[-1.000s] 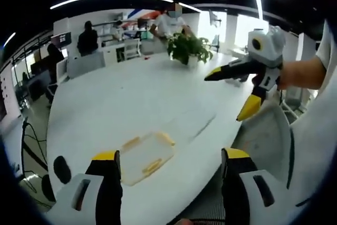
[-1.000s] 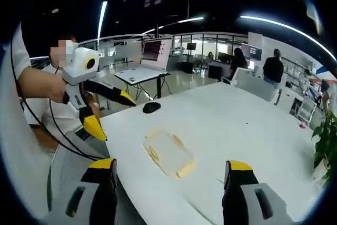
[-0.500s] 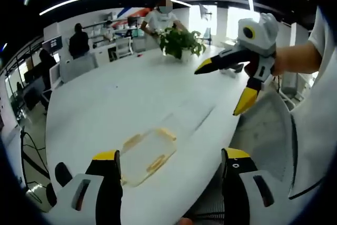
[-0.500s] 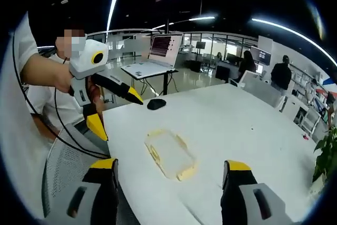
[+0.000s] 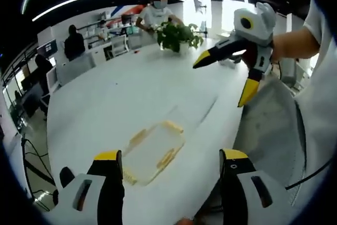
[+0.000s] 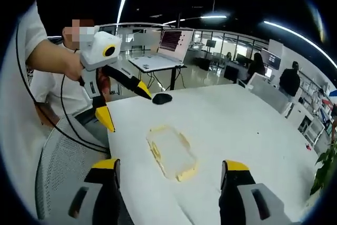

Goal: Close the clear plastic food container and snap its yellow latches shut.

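A clear plastic food container with yellow latches lies flat on the white table, just ahead of my left gripper, which is open with nothing between its jaws. In the right gripper view the same container lies between and beyond the jaws of my right gripper, also open and holding nothing. Its lid looks to be down on it. The right gripper appears in the left gripper view at upper right, open, held in the air. The left gripper appears in the right gripper view at left, open.
A potted plant stands at the far end of the table. A black mouse lies near the table's edge. A mesh chair is beside the table. A laptop rests on another desk, and several people stand in the background.
Both cameras have shifted slightly, so the container sits a little closer in each view. The container itself has not moved. Both grippers stay open.
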The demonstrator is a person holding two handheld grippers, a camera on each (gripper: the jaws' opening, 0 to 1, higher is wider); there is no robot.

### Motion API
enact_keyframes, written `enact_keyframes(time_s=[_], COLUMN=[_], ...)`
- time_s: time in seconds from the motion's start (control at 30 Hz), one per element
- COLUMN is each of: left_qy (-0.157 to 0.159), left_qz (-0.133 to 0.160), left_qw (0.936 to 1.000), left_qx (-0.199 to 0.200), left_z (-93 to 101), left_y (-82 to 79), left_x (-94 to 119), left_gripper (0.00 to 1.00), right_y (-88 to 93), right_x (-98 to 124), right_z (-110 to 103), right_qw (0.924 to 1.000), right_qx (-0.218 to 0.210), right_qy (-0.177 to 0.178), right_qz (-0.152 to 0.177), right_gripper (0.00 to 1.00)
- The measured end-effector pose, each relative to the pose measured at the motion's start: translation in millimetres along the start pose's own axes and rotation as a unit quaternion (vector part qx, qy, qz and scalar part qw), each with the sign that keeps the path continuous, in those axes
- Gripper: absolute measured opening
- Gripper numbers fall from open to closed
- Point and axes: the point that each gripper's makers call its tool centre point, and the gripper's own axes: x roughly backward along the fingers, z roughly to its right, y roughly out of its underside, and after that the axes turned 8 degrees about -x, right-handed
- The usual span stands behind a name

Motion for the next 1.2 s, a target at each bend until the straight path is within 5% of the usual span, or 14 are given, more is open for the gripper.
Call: enact_keyframes(time_s=[0.6,1.0,1.2], left_qy=[0.018,0.047,0.055], left_qz=[-0.024,-0.032,-0.054], left_qw=[0.9979,0.9954,0.9921], left_qx=[-0.058,-0.077,-0.099], left_z=[-31.6,-36.5,-41.4], left_y=[6.6,10.6,25.0], left_x=[-8,-12,-17], left_gripper=[0.72,0.7,0.72], right_y=[-0.6,1.1,3.5], right_x=[-13,-20,-27], right_z=[13,18,25], right_qw=[0.9994,0.9985,0.9983], right_qx=[0.023,0.032,0.033], right_qy=[-0.013,-0.026,-0.028], right_qz=[-0.022,-0.035,-0.039], right_gripper=[0.75,0.71,0.7])
